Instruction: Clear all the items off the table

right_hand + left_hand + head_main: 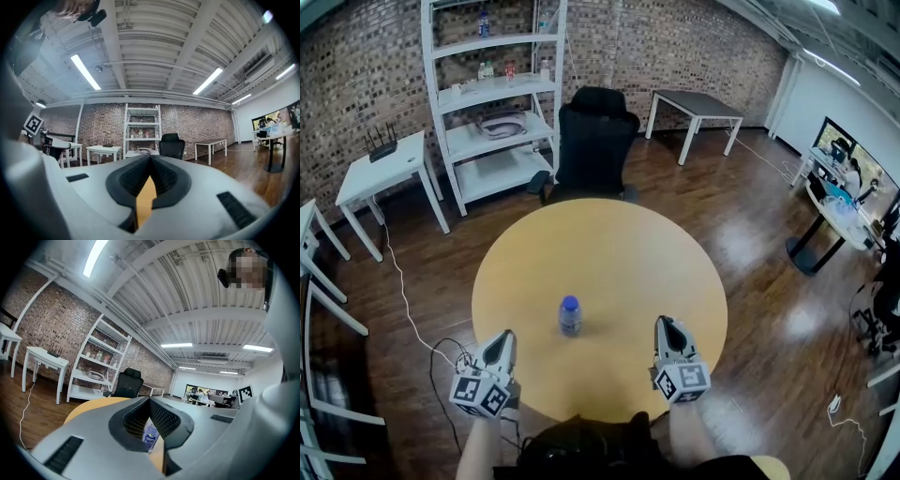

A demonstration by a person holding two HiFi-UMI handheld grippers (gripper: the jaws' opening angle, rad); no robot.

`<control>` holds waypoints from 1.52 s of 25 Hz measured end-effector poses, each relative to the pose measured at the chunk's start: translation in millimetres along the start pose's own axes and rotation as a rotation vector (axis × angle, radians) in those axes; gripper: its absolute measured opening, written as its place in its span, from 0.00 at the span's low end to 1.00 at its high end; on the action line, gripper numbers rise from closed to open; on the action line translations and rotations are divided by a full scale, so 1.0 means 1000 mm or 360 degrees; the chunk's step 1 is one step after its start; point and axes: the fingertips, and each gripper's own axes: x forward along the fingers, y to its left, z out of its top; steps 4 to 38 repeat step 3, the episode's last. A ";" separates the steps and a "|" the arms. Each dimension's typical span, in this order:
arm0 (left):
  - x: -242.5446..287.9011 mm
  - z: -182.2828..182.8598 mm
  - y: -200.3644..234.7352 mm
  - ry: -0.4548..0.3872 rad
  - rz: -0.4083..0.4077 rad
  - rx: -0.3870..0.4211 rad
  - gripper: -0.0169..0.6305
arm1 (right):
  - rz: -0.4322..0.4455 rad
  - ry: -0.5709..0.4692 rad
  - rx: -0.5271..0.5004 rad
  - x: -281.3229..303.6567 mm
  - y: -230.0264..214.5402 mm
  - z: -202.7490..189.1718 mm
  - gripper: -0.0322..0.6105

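A small clear water bottle point(570, 316) with a blue cap stands upright on the round wooden table point(609, 253), a little nearer its front edge. My left gripper point(503, 339) hovers over the front left edge, left of the bottle and apart from it, jaws shut with nothing held. My right gripper point(664, 325) hovers over the front right edge, also shut and empty. In the left gripper view the bottle point(150, 437) shows through the slit below the closed tips of the left gripper point(150, 400). In the right gripper view only tabletop point(145, 199) shows below the tips of the right gripper point(151, 157).
A black office chair point(595, 141) stands at the table's far side. Behind it is a white shelf unit point(497, 94) with small items. A white side table point(384, 169) is at left, a dark table point(698, 103) at back right. A cable point(403, 300) runs over the wooden floor.
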 end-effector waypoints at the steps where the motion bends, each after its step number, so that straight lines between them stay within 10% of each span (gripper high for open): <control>1: 0.001 0.001 -0.001 -0.0003 0.0001 0.0000 0.03 | 0.0002 0.0004 0.0000 0.000 0.000 -0.001 0.05; 38: 0.002 0.003 -0.001 -0.0012 0.0007 0.0009 0.03 | 0.0008 0.0011 0.0000 0.002 0.000 -0.003 0.05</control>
